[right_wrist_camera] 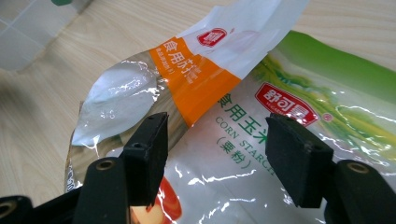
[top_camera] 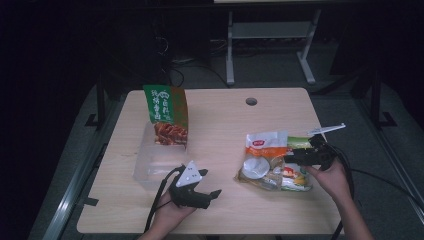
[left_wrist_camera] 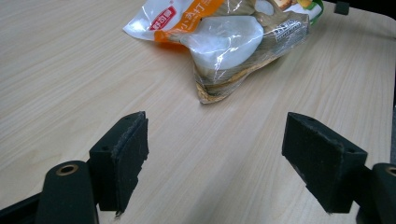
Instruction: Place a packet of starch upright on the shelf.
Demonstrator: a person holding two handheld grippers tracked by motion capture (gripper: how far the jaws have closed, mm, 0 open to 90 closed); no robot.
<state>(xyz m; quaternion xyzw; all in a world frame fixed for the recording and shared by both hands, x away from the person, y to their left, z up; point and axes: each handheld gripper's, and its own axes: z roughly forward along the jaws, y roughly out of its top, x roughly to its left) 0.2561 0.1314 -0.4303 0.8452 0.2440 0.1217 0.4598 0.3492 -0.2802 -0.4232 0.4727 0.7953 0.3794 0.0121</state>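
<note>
Two food bags lie overlapped at the table's right: a clear bag with an orange band [top_camera: 260,157] [left_wrist_camera: 224,39] [right_wrist_camera: 187,79] and under it a green and white corn starch bag [top_camera: 296,176] [right_wrist_camera: 289,116]. My right gripper [top_camera: 300,156] [right_wrist_camera: 215,154] hovers open just over them, jaws straddling the printed starch label. My left gripper [top_camera: 212,195] [left_wrist_camera: 215,163] stands open near the front edge, nothing between its jaws, pointing toward the bags. A green snack bag [top_camera: 167,115] stands upright in a clear plastic bin [top_camera: 150,167] at the left.
The wooden table [top_camera: 220,120] has a cable hole [top_camera: 251,101] at the back. A white strip [top_camera: 327,129] pokes out behind the right gripper. Dark floor and a white stand frame lie beyond the table.
</note>
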